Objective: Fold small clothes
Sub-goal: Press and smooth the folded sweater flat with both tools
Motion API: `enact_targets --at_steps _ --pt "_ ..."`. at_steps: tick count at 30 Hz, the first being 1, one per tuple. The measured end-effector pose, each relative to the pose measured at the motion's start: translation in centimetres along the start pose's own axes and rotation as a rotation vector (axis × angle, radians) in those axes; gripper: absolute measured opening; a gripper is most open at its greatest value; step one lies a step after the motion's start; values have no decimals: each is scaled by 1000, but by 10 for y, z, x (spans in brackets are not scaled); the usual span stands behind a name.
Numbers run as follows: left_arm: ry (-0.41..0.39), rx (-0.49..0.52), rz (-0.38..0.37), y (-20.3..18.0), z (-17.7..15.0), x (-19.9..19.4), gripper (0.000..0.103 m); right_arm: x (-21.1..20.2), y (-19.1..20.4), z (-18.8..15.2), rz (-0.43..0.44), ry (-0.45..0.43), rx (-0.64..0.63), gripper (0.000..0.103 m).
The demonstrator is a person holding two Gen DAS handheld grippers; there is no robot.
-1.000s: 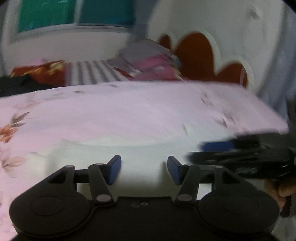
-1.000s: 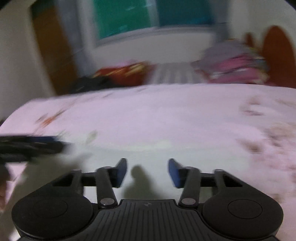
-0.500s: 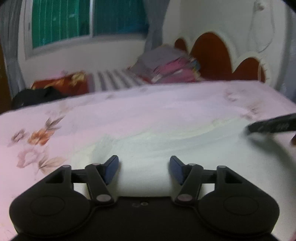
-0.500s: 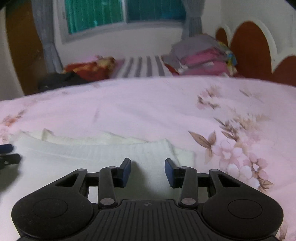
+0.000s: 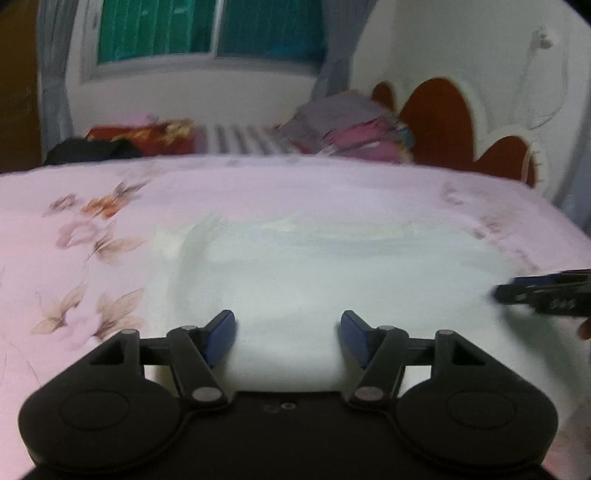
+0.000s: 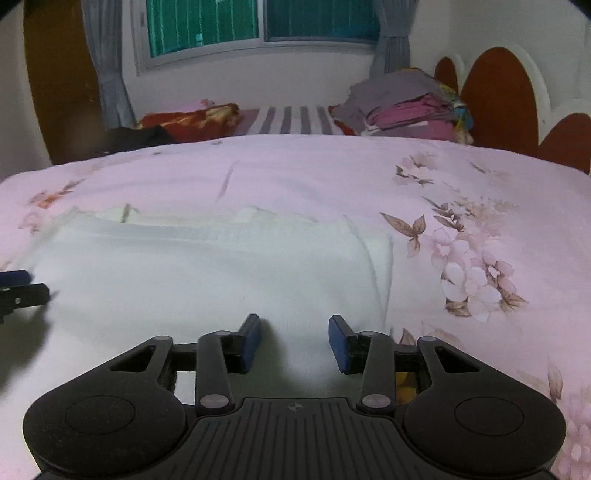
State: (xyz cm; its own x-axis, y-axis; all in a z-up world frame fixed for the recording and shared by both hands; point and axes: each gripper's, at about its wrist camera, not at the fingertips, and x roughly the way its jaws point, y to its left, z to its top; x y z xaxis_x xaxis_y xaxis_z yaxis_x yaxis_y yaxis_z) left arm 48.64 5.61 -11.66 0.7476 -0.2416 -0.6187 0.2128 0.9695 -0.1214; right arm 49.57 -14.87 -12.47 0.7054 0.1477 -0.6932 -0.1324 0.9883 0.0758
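The white garment [image 6: 207, 273] lies spread flat on the bed's pink floral sheet [image 6: 295, 173], right in front of you, with a folded edge running along its far side and its right-hand border showing a doubled seam. From your left wrist camera the same white cloth [image 5: 332, 266] looks blurred, so its folds are hard to read there.

Your left gripper [image 5: 287, 336] hangs over the near part of the garment with its jaws standing wide apart and nothing pinched between the blue pads [image 5: 221, 338]. Your right gripper [image 6: 294, 341] sits above the garment's near right portion, jaws at a narrower gap, also holding nothing; only cloth shows in the gap below them. Each gripper appears at the edge of the other's view, resting low by the garment's side.

Beyond the sheet, a stack of folded clothes [image 6: 410, 107] in grey and magenta sits by the scalloped headboard [image 6: 498, 96]. A striped cloth [image 6: 291, 120], a red patterned pillow [image 6: 188, 120] and something dark [image 6: 144, 136] lie along the far edge, under the window [image 6: 258, 22] with grey curtains.
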Motion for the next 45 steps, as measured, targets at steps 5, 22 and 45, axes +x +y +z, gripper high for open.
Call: enact_targets --at_steps 5,22,45 --pt "81 81 -8 -33 -14 18 64 -13 45 -13 115 5 -91 41" --pt "83 28 10 -61 -75 -52 57 -74 95 -86 270 42 -92 11" --pt "46 -106 177 0 -94 -101 55 -121 -3 -106 -11 48 30 11"
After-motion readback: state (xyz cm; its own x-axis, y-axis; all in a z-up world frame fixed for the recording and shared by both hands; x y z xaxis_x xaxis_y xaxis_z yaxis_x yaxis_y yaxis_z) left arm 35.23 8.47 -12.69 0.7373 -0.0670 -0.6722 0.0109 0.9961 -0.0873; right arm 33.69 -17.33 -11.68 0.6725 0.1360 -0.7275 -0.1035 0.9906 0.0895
